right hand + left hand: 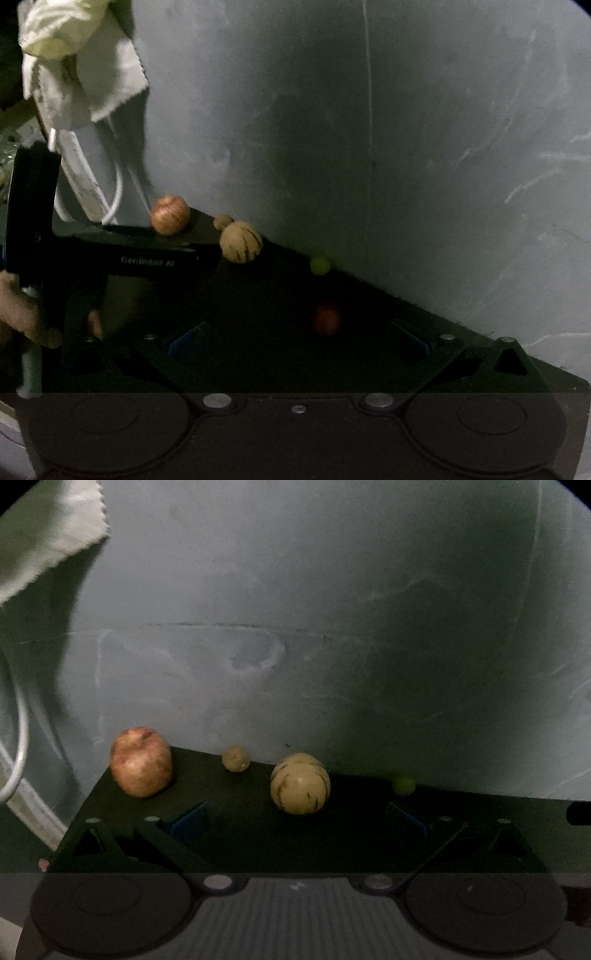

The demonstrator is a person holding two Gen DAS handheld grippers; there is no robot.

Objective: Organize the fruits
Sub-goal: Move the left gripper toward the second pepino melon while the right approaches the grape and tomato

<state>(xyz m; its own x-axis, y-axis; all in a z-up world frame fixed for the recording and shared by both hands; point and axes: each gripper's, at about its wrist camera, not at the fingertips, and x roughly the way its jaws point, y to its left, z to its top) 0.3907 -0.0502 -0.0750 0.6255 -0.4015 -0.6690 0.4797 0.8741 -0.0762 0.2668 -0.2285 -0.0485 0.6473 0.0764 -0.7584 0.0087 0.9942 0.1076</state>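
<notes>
On a dark table top [240, 830] against a grey wall lie a red apple [141, 761], a small tan fruit [235, 758], a pale striped melon-like fruit [300, 783] and a small green fruit [403, 785]. My left gripper [297, 819] is open and empty, its blue-padded fingers [190, 818] wide apart in front of the striped fruit. In the right wrist view the apple [170, 215], tan fruit [222, 221], striped fruit [241, 242] and green fruit [320, 265] show, plus a small red fruit [327, 319]. My right gripper [299, 341] is open, just before that red fruit.
A white cloth [79, 62] hangs at the upper left, with a white cable [114, 199] below it. The grey wall [314, 646] runs close behind the fruits. The left gripper's body [110, 258] and the hand holding it reach in from the left.
</notes>
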